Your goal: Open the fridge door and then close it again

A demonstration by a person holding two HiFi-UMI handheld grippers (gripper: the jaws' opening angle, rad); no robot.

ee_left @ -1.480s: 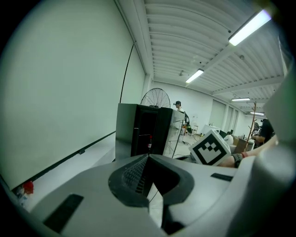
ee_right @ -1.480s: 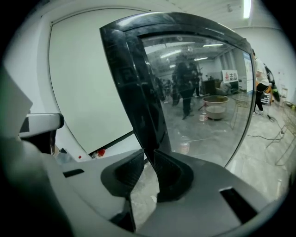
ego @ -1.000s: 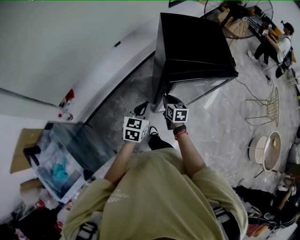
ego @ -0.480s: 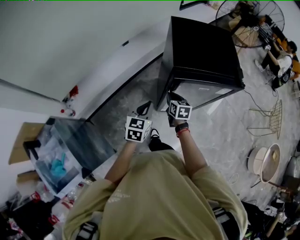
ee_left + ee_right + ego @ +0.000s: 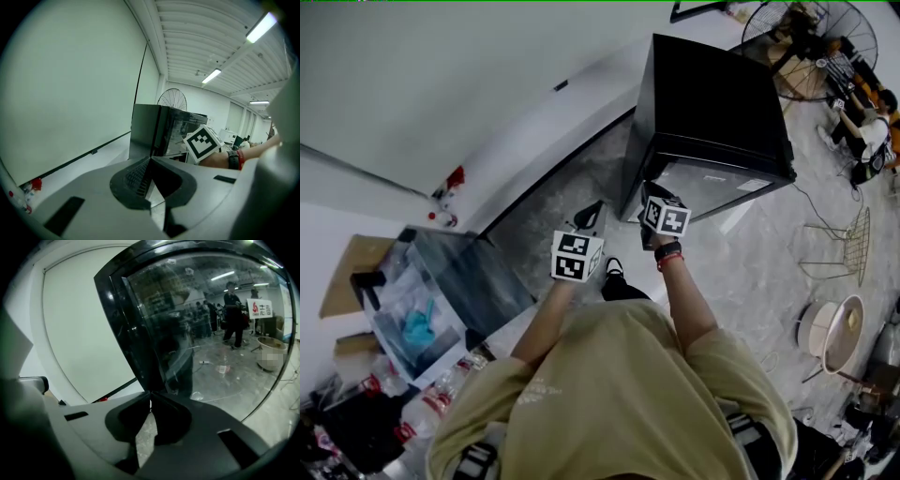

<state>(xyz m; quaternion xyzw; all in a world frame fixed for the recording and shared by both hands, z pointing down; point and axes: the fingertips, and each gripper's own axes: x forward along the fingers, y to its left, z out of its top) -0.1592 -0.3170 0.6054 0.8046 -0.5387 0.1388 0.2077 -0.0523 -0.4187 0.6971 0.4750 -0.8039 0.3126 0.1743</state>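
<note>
A small black fridge (image 5: pixel 712 103) stands on the floor by the white wall, its glass door (image 5: pixel 712 186) closed and facing me. My right gripper (image 5: pixel 646 193) is at the door's left front corner. In the right gripper view its jaws (image 5: pixel 150 393) have just been closing and now meet, with nothing seen between them; the door's dark edge (image 5: pixel 129 329) and its reflecting glass (image 5: pixel 215 333) fill the picture just beyond. My left gripper (image 5: pixel 587 217) hangs lower left, apart from the fridge (image 5: pixel 147 131), jaws (image 5: pixel 151 158) shut and empty. Its view also shows the right gripper's marker cube (image 5: pixel 202 142).
A floor fan (image 5: pixel 797 33) and seated people (image 5: pixel 862 103) are behind the fridge at right. A wire chair (image 5: pixel 839 234) and a round stool (image 5: pixel 830 314) stand to the right. A clear plastic box (image 5: pixel 431 300) and bottles (image 5: pixel 412 422) lie at my left.
My right gripper has moved up to the fridge door's left front corner. The left gripper has hardly moved. The fridge door stays closed.
</note>
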